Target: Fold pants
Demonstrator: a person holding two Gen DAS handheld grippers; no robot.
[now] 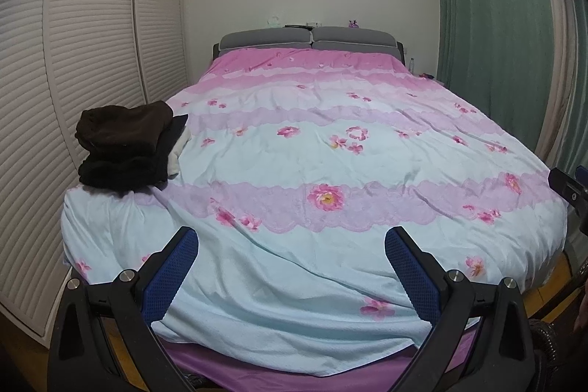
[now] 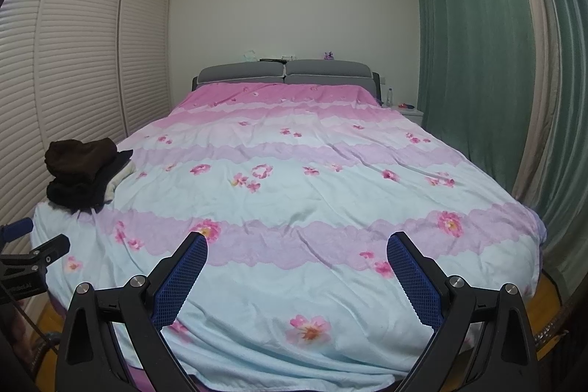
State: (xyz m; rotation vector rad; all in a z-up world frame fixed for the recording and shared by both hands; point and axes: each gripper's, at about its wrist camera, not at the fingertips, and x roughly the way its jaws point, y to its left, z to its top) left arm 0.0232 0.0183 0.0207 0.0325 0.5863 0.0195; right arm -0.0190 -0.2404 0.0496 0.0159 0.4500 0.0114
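At mid-left of both views, a stack of dark clothes [image 1: 125, 146] sits on the bed [image 1: 330, 149] near its left edge; pants presumably in it, though which layer can't be told. Left gripper [image 1: 292, 241] and right gripper [image 2: 297, 245] both spread wide, holding nothing, low at the foot of the bed, well apart from the stack. Fabric looks soft, limp, light, prob. thick-ish; judged best pinched at waistband corners, one gripper per corner.
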